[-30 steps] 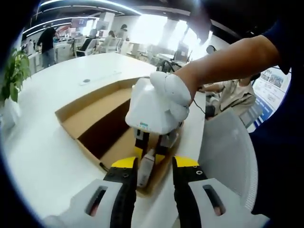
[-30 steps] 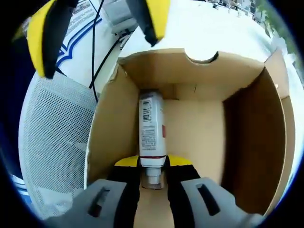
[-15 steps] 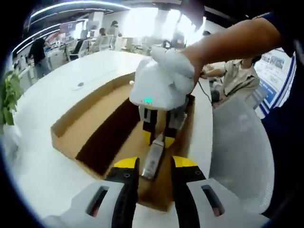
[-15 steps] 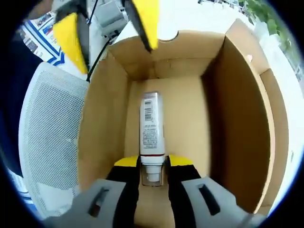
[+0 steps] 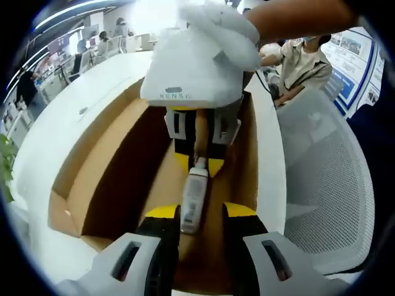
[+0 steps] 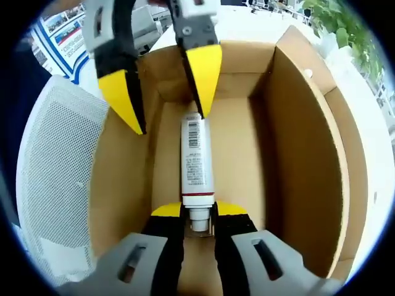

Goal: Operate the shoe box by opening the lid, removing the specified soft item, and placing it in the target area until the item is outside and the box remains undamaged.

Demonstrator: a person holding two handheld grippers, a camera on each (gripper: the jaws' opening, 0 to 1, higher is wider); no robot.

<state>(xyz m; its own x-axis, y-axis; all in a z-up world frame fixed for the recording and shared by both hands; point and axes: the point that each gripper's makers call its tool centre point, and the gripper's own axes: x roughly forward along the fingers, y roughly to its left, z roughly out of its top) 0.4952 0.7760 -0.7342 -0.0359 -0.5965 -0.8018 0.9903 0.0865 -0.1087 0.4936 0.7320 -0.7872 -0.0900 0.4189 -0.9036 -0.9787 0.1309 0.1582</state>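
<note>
— White bench [image 5: 46,132] under everything, office desks and seated people far off at 11 o'clock in the left gripper view, a mesh chair [image 5: 324,179] at 3 o'clock. Where is the shoe box?

— Shoe box [image 5: 111,160] sits open on the bench, brown cardboard, its walls standing up around the inside. In the right gripper view the box [image 6: 302,142] runs from 6 up to 12 o'clock, with the mesh chair [image 6: 52,179] outside it at 9.

— And the soft item?

— A white tube [image 6: 197,161] with a barcode and printed label lies flat on the box floor, lengthwise, cap end toward 6 o'clock. In the left gripper view the same tube [image 5: 193,196] lies at centre.

— Right gripper?

— Right gripper [image 6: 199,217] has its yellow-tipped jaws closed in on the tube's cap end, pinching it. In the left gripper view it [image 5: 197,161] comes down from 12 o'clock under a white housing held by a gloved hand [image 5: 225,31].

— Left gripper?

— Left gripper [image 5: 202,216] is spread, jaws either side of the tube's near end; I cannot tell whether they touch it. In the right gripper view it [image 6: 166,102] hangs in from 12 o'clock, jaws apart, one tip at the tube's far end.
</note>
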